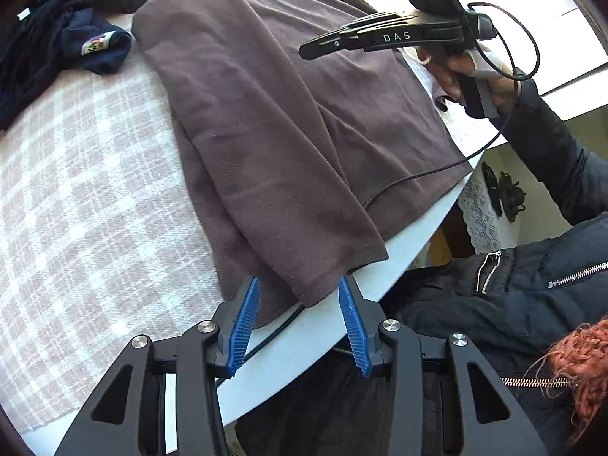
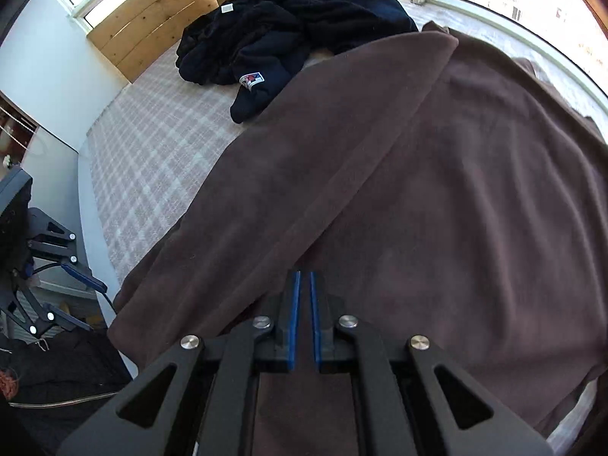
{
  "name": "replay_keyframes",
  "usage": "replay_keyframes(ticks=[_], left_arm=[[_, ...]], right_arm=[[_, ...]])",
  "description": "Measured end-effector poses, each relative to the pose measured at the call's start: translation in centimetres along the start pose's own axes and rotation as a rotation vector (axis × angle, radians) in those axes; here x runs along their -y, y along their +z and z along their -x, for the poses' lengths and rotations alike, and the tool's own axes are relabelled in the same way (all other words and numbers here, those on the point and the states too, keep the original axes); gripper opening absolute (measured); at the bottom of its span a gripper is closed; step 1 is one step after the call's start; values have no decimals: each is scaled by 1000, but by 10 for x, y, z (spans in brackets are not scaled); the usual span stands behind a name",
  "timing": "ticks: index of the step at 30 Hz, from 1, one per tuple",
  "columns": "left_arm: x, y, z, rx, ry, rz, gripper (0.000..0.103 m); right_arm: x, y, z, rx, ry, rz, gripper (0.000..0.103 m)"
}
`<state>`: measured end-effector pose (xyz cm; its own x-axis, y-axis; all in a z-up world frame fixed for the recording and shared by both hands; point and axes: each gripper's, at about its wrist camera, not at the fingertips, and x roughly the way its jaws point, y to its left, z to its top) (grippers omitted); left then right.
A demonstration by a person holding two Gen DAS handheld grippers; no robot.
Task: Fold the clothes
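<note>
Brown garment part-folded on the checked cloth, with both grippers free of it.

The brown garment (image 1: 288,121) lies flat on the checked cloth (image 1: 83,190), one long panel laid over its body, so a lengthwise fold looks made and a crosswise fold probably remains. The left gripper (image 1: 299,285) hangs over the garment's near hem at the table edge (image 1: 410,239), its blue pads (image 1: 247,326) partly apart on either side of the hem corner and not pressing it, likely placed to take that corner. The right gripper (image 2: 302,285) hovers over the garment's middle, fingers almost together with only a thin gap and nothing between them. A dark blue garment (image 2: 288,26) is bunched beyond the brown garment's far end, touching it; the cloth beside the brown garment, on its folded-panel side, is bare and gives room.
</note>
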<state>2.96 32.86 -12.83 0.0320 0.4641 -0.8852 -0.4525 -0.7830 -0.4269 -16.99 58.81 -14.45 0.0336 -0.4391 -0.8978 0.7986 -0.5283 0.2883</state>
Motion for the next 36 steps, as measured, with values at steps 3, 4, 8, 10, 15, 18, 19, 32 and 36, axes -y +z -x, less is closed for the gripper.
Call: replay_keyframes(ticks=[3,4,8,10,15,18,19,32,36], left_arm=[[6,-2,-8,-15,-46,-12,41],[6,-1,-10,-17,-43,-9,41],[-2,7,-16,-14,-29,20,41],[-3,9,-20,-20,-2,5,28],[6,8,-25,-34,62,-94,8],[9,7,-19,-24,68,-126,8],[9,7,-18,-20,71,-133,8],[-7,-16,-19,-85,163,-161,6],[-8,-20,-9,-68,124,-158,6]], right_arm=[[-12,-20,1,10,22,-56,9],[-18,-26,3,21,21,-66,11],[-45,-47,6,11,-4,-71,18],[-57,-55,5,2,-22,-69,19],[-74,-54,-1,-15,-56,-65,21],[-82,-49,-5,-36,-73,-51,37],[-85,-47,-7,-38,-73,-41,37],[-90,-58,-16,-111,-205,41,6],[-83,-59,2,-64,-173,-71,17]])
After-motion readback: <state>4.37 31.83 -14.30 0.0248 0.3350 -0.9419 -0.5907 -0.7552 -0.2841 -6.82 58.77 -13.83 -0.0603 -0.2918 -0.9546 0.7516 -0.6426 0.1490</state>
